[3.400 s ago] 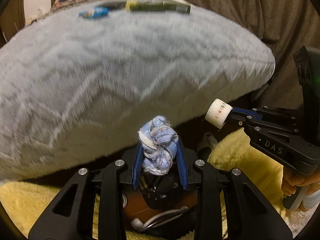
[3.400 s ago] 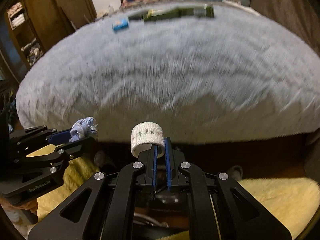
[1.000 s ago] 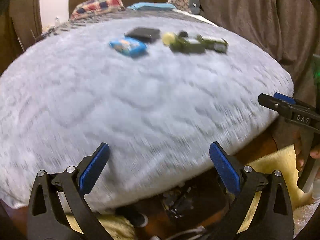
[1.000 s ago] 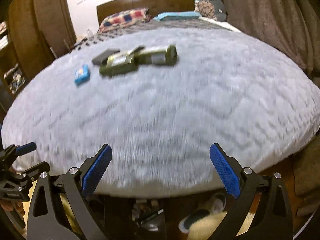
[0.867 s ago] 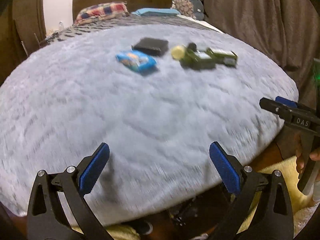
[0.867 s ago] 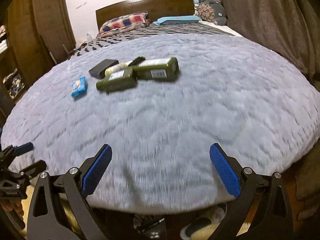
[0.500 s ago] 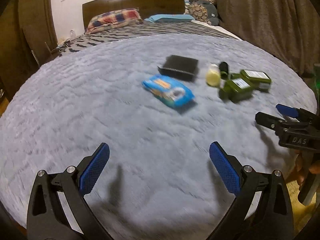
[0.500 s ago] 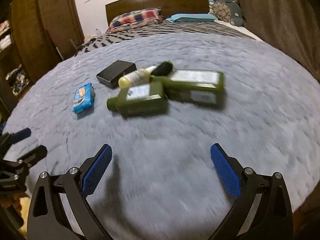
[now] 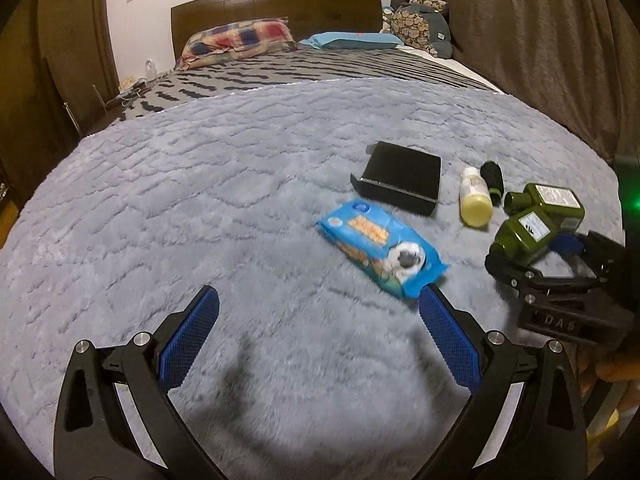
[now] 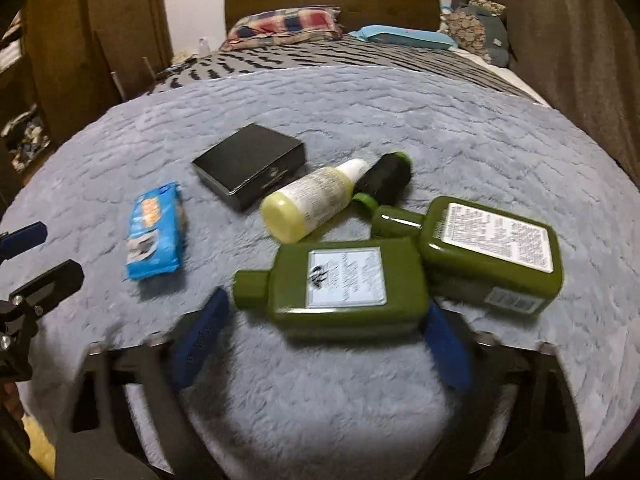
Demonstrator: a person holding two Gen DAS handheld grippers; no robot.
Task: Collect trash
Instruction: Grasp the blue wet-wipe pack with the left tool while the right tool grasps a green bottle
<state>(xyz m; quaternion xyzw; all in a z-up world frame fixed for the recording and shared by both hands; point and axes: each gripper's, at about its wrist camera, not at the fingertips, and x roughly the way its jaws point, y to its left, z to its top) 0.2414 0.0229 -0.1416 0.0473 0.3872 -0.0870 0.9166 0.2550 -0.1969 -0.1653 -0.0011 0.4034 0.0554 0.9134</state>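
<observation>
Over the grey blanket [image 9: 200, 200] both claws now hover wide apart and empty; the blue rag and white tape roll they clamped seconds ago are gone, so that load seems dropped and a new pickup begins. The right gripper [image 10: 324, 328] has closed in on the near green bottle [image 10: 340, 284], its pads flanking it. The left gripper [image 9: 316, 324] faces the blue packet [image 9: 380, 248] at 1 o'clock. Beyond lie a second green bottle [image 10: 492, 248], yellow bottle [image 10: 312, 200], dark tube [image 10: 386, 178] and black box [image 10: 250, 164], crowded together.
</observation>
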